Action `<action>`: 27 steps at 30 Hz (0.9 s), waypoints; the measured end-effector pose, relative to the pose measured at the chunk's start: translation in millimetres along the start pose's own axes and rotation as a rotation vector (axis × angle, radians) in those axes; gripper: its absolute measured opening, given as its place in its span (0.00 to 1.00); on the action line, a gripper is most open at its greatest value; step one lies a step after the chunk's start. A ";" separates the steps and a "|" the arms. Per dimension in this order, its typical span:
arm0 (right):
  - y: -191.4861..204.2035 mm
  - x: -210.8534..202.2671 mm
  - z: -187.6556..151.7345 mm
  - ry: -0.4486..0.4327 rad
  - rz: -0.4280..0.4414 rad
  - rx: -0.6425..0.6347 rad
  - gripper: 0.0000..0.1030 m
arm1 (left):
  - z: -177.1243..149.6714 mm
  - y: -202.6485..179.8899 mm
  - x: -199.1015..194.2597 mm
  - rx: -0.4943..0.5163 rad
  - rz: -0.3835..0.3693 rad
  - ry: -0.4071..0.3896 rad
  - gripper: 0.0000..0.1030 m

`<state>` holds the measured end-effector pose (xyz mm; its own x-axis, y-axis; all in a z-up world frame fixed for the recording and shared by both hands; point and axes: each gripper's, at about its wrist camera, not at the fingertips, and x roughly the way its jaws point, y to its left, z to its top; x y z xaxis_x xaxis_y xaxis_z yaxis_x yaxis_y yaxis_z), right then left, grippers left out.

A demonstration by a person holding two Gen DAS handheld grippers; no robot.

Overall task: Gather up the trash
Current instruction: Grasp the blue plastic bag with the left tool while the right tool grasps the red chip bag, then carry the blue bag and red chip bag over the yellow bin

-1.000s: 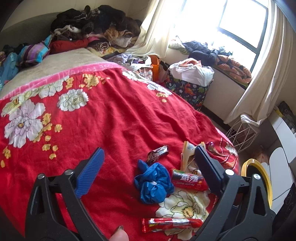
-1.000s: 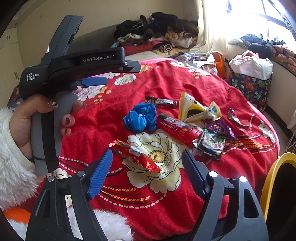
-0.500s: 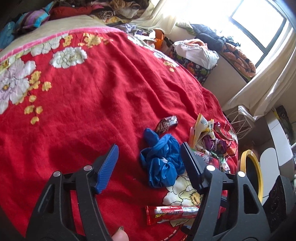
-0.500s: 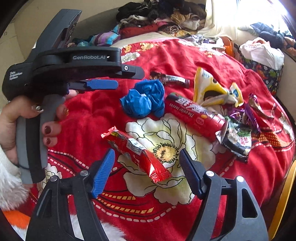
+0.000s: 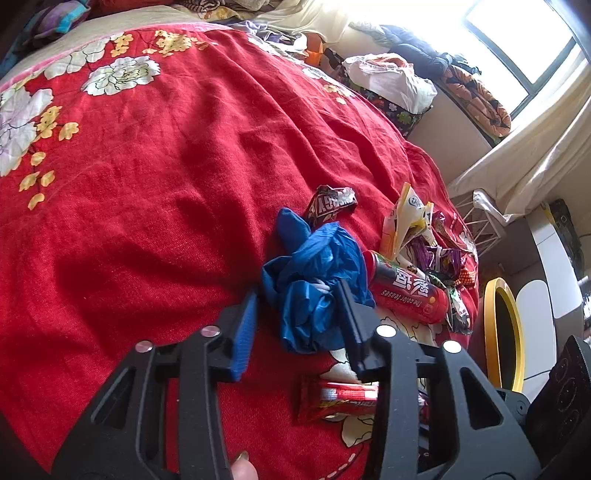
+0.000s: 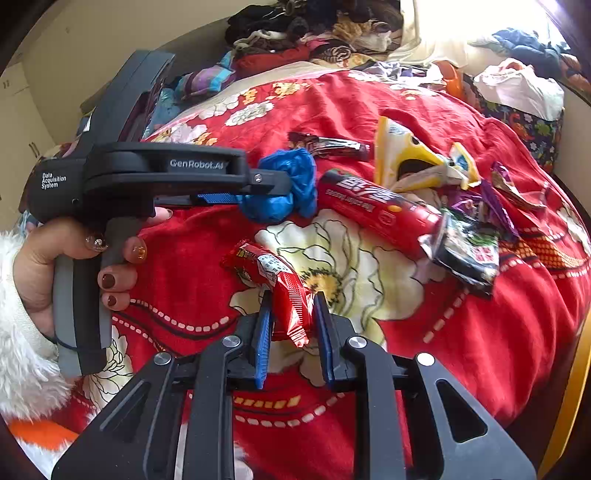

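Trash lies on a red flowered bedspread (image 5: 155, 177). A crumpled blue plastic bag (image 5: 314, 280) sits between the fingers of my left gripper (image 5: 297, 299), whose jaws are narrowed around its near end but still part open. In the right wrist view my right gripper (image 6: 291, 314) has closed on the near end of a red snack wrapper (image 6: 273, 273). The left gripper (image 6: 255, 192) shows there at the blue bag (image 6: 284, 188). A red tube packet (image 6: 373, 206), a yellow-white wrapper (image 6: 410, 162), a dark wrapper (image 6: 328, 144) and purple and black wrappers (image 6: 476, 236) lie beyond.
A yellow-rimmed bin (image 5: 502, 332) stands off the bed's right edge. A white wire basket (image 5: 480, 221) and a full patterned bag (image 5: 395, 88) stand by the window. Piled clothes (image 6: 314, 33) cover the far end of the bed.
Both grippers moved forward and down onto the trash. The left jaws narrowed around the blue bag. The right jaws closed on the red snack wrapper.
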<state>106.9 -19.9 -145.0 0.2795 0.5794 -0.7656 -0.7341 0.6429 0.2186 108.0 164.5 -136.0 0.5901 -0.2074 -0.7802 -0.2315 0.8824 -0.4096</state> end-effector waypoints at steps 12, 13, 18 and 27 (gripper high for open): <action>-13.4 -31.7 -14.3 -0.067 -0.038 0.068 0.20 | 7.6 -12.4 -20.8 0.064 -0.006 -0.057 0.12; -13.4 -34.3 -14.6 -0.074 -0.041 0.072 0.20 | 8.5 -15.7 -24.1 0.077 -0.006 -0.067 0.12; -18.1 -48.2 -17.9 -0.108 -0.051 0.092 0.20 | 13.4 -33.5 -36.6 0.134 -0.004 -0.106 0.11; -24.5 -68.6 -18.7 -0.151 -0.078 0.094 0.20 | 13.1 -55.7 -46.7 0.194 -0.029 -0.148 0.11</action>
<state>94.2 -84.8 -109.1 0.4284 0.5897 -0.6846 -0.6473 0.7290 0.2228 103.5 130.6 -70.6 0.7045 -0.1820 -0.6860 -0.0683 0.9447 -0.3208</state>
